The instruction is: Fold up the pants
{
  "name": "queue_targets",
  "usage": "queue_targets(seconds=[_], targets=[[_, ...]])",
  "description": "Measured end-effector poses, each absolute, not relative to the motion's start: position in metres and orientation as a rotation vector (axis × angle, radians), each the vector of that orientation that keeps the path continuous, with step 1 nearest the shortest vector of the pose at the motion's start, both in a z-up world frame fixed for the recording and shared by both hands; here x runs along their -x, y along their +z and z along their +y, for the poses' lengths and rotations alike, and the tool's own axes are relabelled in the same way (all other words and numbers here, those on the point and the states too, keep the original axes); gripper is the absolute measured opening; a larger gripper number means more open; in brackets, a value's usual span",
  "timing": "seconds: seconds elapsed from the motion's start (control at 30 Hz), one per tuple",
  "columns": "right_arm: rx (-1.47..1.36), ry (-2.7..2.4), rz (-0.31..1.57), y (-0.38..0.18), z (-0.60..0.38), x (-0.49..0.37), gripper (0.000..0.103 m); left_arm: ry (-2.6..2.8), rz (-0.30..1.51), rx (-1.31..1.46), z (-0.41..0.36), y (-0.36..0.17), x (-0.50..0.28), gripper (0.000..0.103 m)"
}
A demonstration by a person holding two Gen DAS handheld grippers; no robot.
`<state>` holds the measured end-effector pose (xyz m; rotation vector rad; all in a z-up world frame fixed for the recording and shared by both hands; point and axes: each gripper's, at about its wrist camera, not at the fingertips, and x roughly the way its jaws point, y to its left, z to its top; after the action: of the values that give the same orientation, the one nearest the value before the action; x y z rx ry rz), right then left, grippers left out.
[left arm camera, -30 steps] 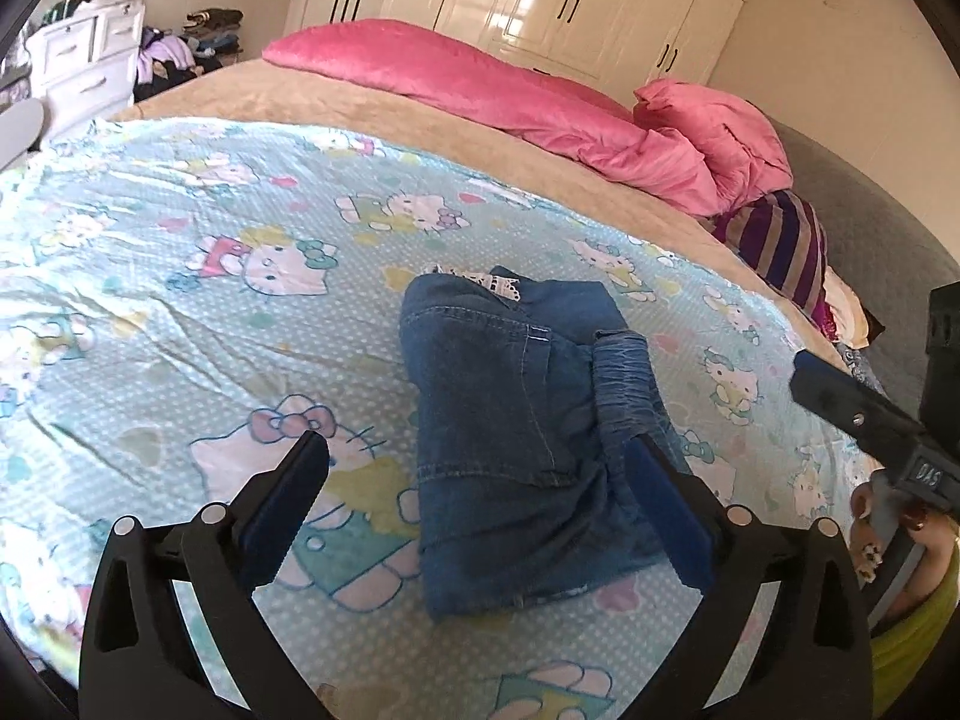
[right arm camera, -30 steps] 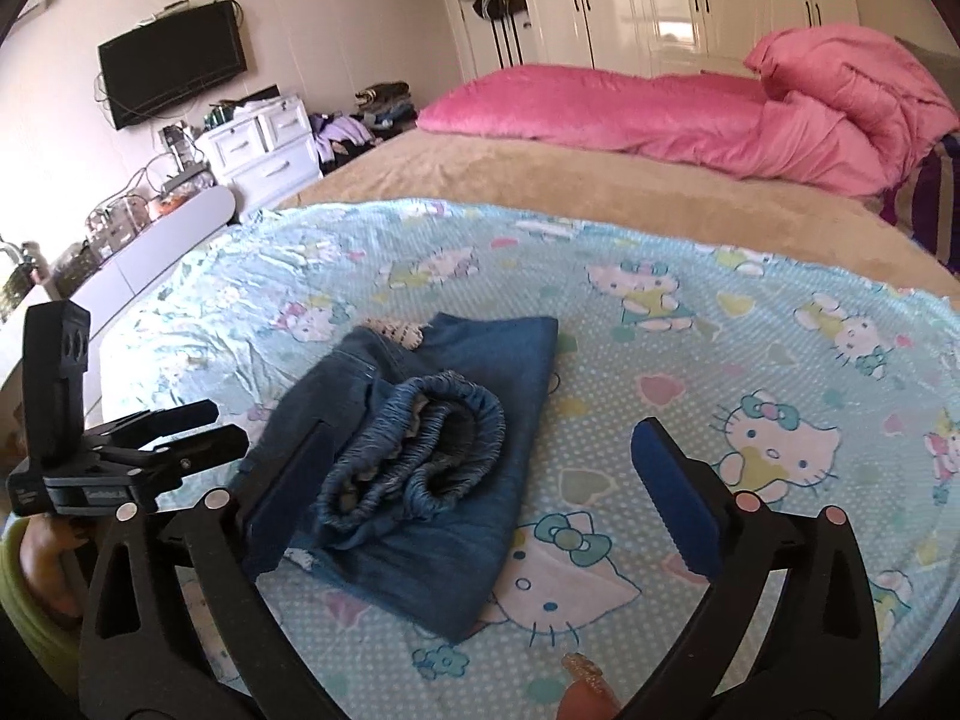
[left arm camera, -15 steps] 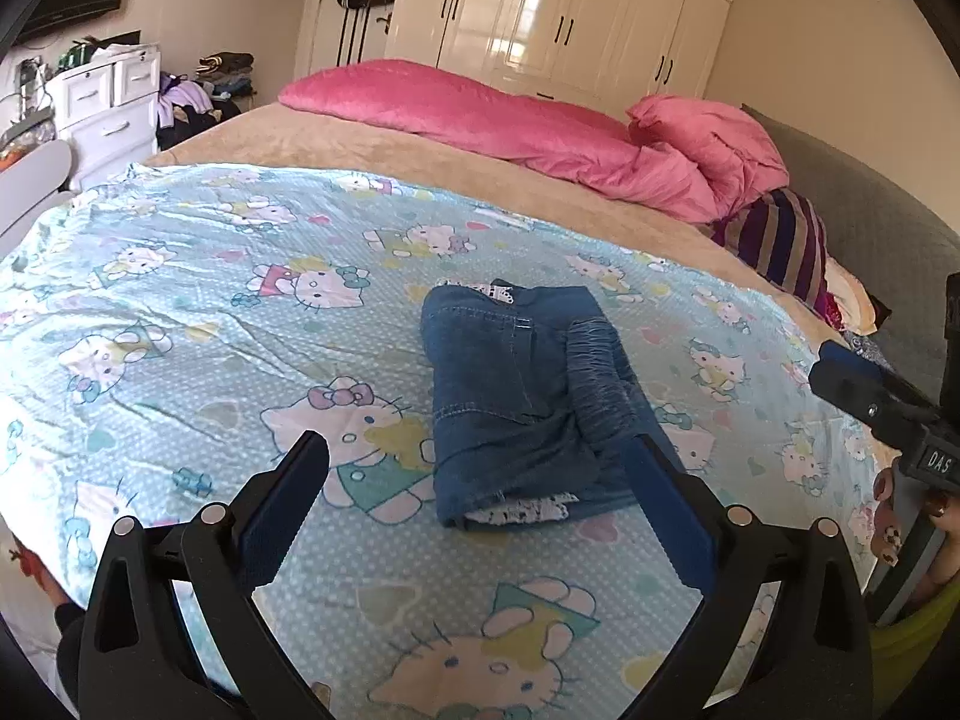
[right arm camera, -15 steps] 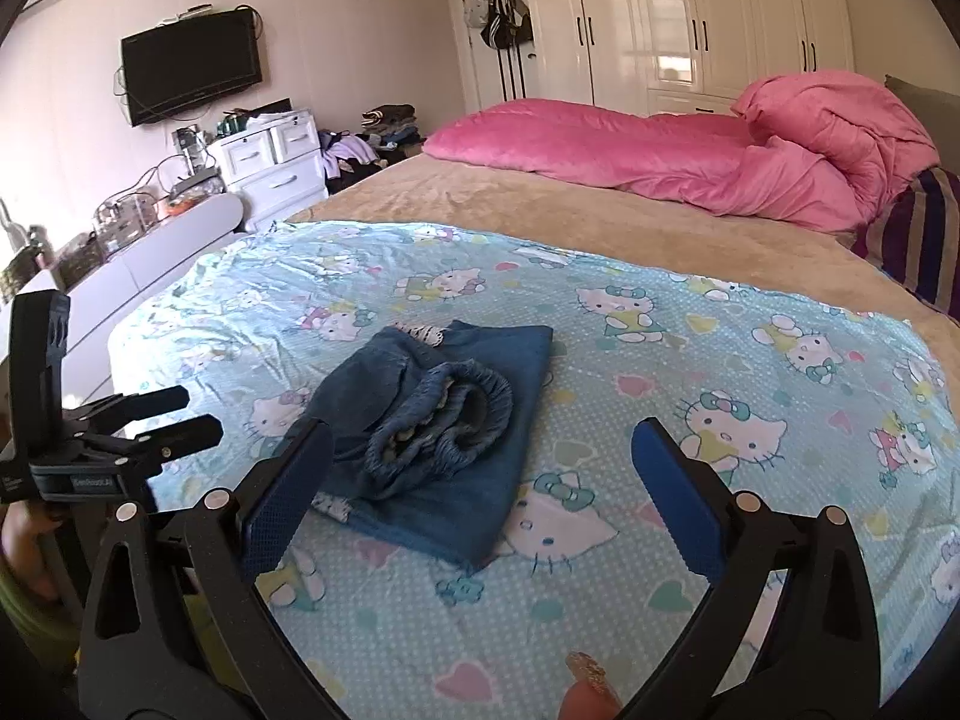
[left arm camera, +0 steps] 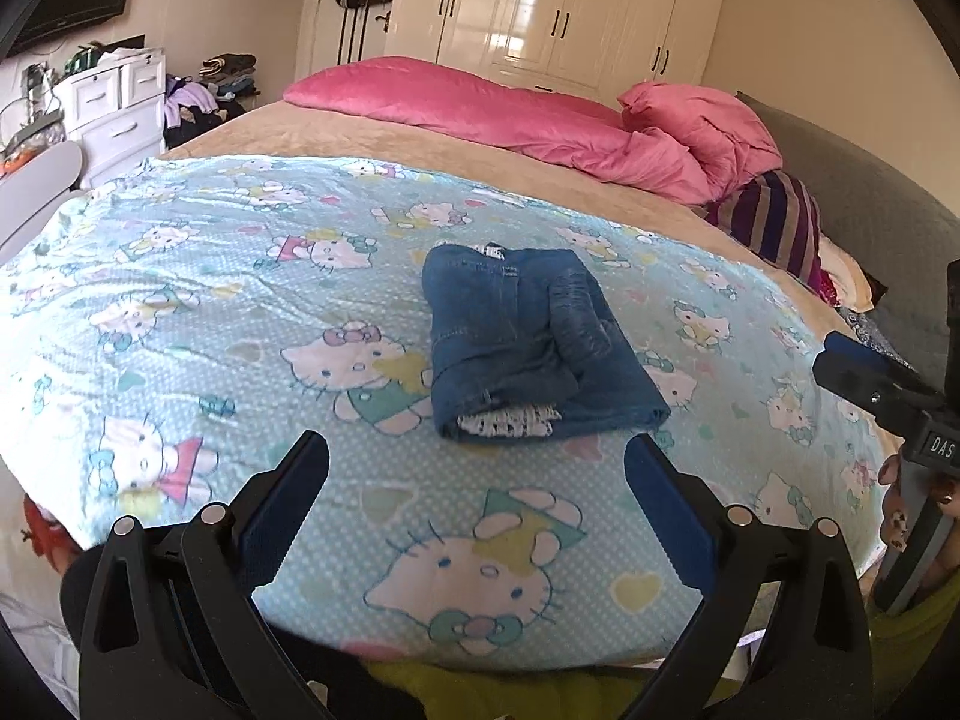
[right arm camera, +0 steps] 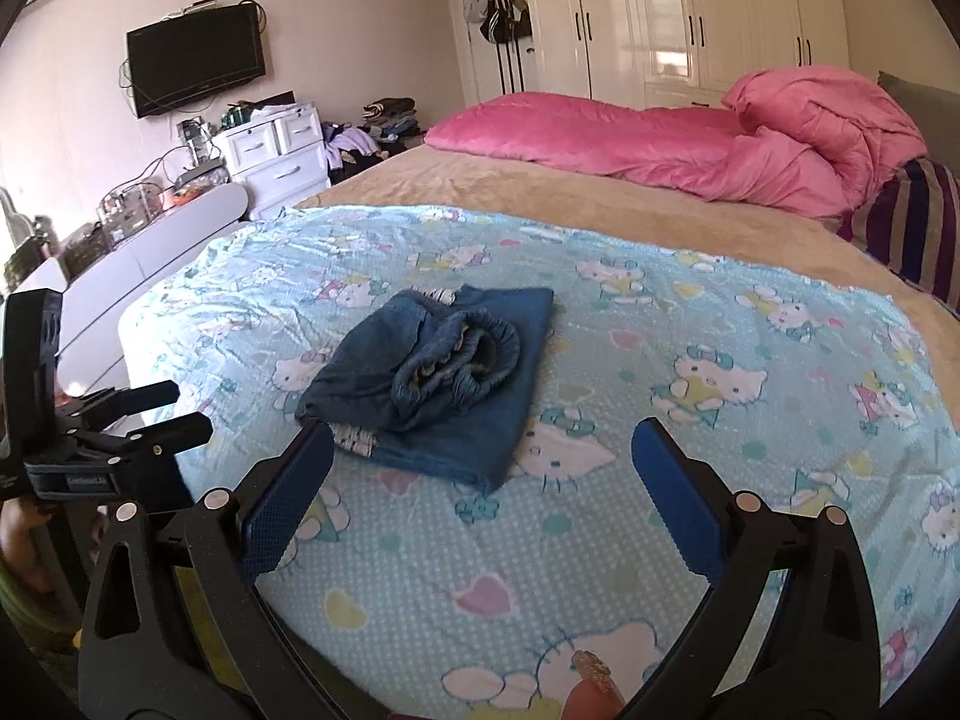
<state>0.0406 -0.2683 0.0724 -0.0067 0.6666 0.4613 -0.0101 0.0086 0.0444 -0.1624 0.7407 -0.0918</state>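
Note:
The blue denim pants lie folded into a compact bundle on the light blue cartoon-cat sheet. In the right wrist view the pants show their elastic waistband bunched on top. My left gripper is open and empty, held back over the sheet's near edge, apart from the pants. My right gripper is open and empty, near the bundle's front corner but not touching it. Each gripper shows in the other's view, the right one at the right edge, the left one at the left edge.
A pink duvet and a striped pillow lie at the far side of the bed. A white drawer unit and a wall TV stand to the left. White wardrobes line the back wall.
Both grippers have pulled back and away from the folded pants, which now look smaller and farther off. The pants have stayed in place on the sheet.

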Motion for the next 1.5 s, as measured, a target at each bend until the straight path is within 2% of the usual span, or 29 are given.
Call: queue_targets(seconds=[0.43,1.5], targets=[[0.01,0.449,0.77,0.036,-0.265,-0.025,0.094,-0.108,0.813,0.144,-0.01,0.018,0.023,0.099],[0.008,0.436,0.784,0.025,-0.262,-0.026,0.094,-0.07,0.859,0.151,-0.007,0.008,0.019,0.099]])
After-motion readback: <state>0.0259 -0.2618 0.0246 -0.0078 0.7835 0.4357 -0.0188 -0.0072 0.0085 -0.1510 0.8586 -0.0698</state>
